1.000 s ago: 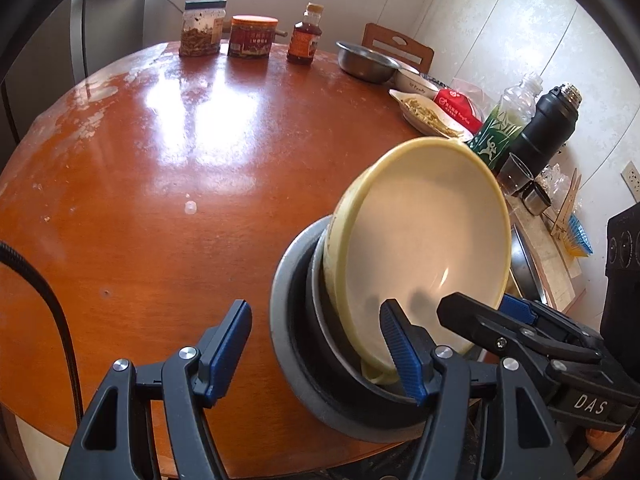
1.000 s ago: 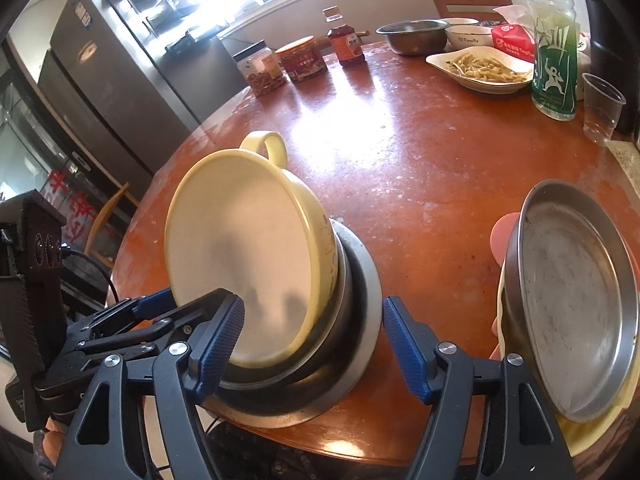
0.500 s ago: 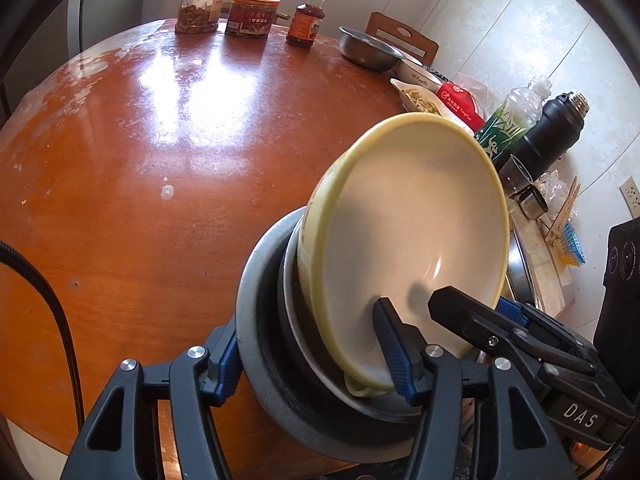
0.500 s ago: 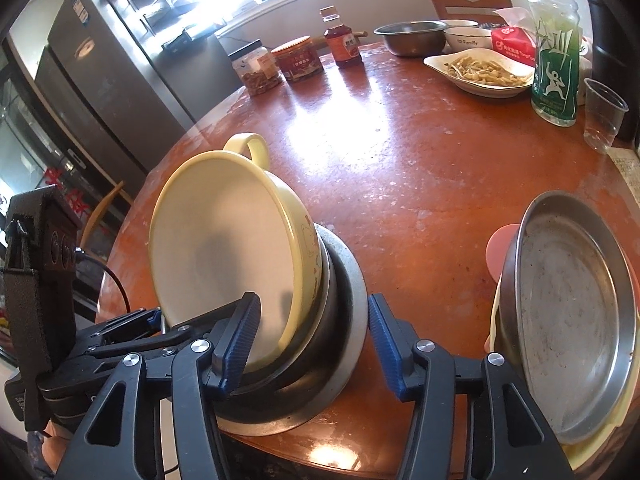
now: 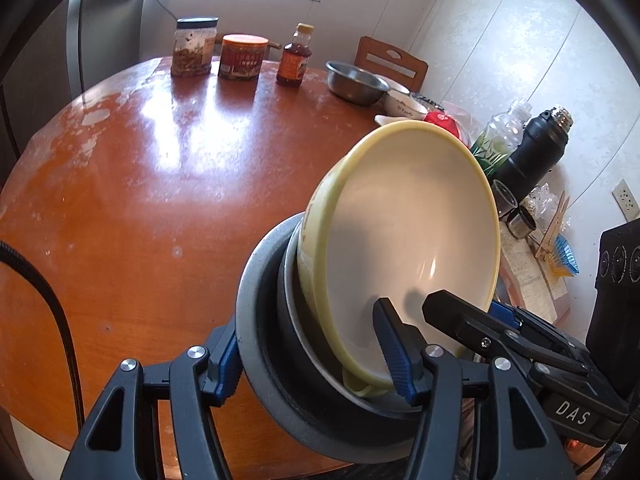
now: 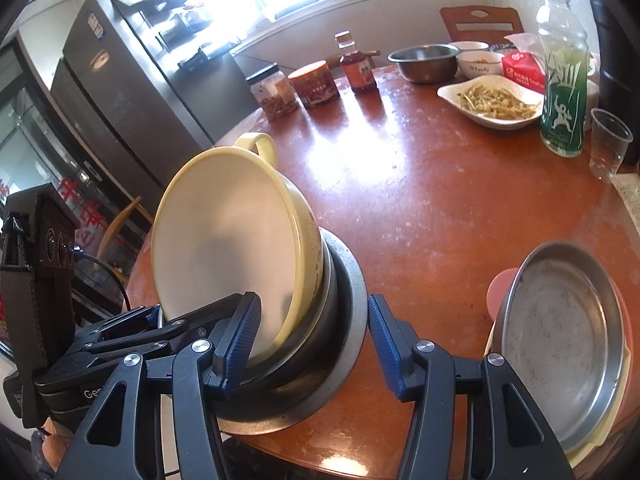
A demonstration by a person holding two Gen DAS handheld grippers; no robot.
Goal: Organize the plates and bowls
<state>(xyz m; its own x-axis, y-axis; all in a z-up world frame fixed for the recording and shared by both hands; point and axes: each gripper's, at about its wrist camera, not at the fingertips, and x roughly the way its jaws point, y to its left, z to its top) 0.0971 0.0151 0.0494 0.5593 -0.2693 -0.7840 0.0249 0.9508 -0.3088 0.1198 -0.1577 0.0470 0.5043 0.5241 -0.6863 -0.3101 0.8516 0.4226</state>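
Item: nested stack at the near edge of the round red-brown table [image 5: 132, 184], made up of a yellow bowl [image 5: 404, 248] tipped steeply on edge inside a steel bowl [image 5: 296, 312], itself seated in a grey-rimmed dark dish [image 5: 256, 320]. Orientation: the yellow bowl's mouth faces sideways and up, toward the left wrist camera's right; its loop handle [image 6: 258, 146] sticks up at the top rim in the right wrist view, so the bowl's broad face stands close to upright, not flat. Left gripper [image 5: 312, 356]: jaws spread, straddling the stack from the near side, one blue pad outside the grey rim, the other inside the yellow bowl's lower lip; whether either touches cannot be told. Right gripper [image 6: 316, 344]: likewise spread, one pad at the yellow bowl's inner face, the other just outside the dish rim. Both grippers lie directly before the stack, which sits between their fingers; neither is clearly nearer. Second item: a steel plate [image 6: 560, 344] leaning on paler plates, well to the right of the stack. Judgement: the coming move turns on closing across the stack's rim; the tilted bowl looks liable to slip
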